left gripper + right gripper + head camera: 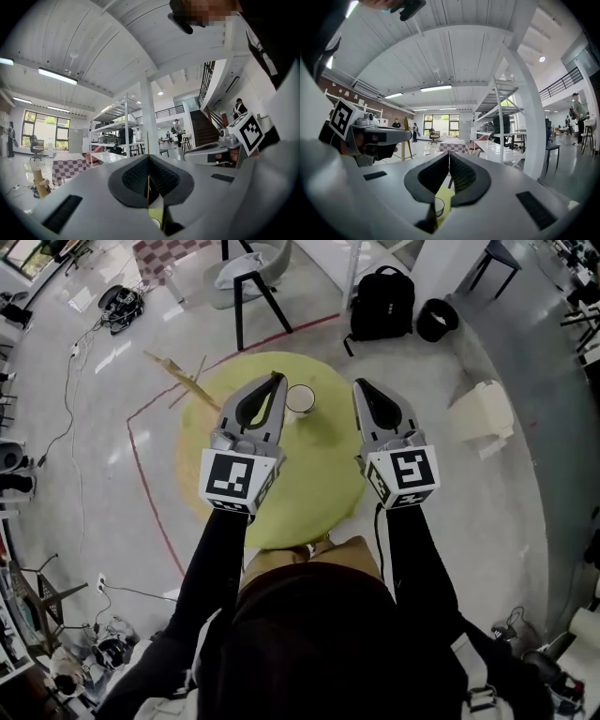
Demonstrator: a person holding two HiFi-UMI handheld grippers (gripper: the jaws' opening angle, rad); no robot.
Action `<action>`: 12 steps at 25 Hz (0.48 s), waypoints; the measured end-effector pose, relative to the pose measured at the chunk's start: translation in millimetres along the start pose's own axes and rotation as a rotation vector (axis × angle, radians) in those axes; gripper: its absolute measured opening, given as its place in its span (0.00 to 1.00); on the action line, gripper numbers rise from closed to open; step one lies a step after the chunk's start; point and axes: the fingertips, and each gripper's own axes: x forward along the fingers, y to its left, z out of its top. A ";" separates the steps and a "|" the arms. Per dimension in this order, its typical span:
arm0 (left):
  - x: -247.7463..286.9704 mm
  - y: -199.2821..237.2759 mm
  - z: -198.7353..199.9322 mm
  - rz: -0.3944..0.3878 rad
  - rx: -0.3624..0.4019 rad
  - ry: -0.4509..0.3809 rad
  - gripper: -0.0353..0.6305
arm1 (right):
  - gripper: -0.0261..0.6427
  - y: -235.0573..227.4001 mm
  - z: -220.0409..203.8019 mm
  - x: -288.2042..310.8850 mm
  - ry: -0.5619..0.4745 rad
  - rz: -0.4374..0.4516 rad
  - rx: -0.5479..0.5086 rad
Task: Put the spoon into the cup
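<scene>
**A:** Where are the cup and the spoon?

**B:** A small pale cup (300,399) stands upright, mouth up, near the far edge of a round yellow-green counter (309,479). No spoon can be made out in any view. It may lie hidden beneath a claw, but I cannot tell.

**A:** And the claws?

**B:** Both are held level above the counter, side by side. The left claw (278,381) has its tips just left of the cup. The right claw (359,386) sits a little apart on the cup's right. Each claw's own view shows its jaws pressed together with nothing between them.

**A:** How would the things handle?

**B:** In my judgement, a spoon would be light, stiff and thin, and slick if it is metal. The best hold would be a pinch on the handle near its middle, so the bowl end can go in first. The cup looks light and easy to tip, so a knock on its rim could topple it. The jaws would have to part before any grasp.
</scene>
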 end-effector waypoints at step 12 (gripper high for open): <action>34.3 7.8 -49.6 0.014 -0.079 0.032 0.08 | 0.08 -20.0 -32.2 32.7 0.047 0.041 0.012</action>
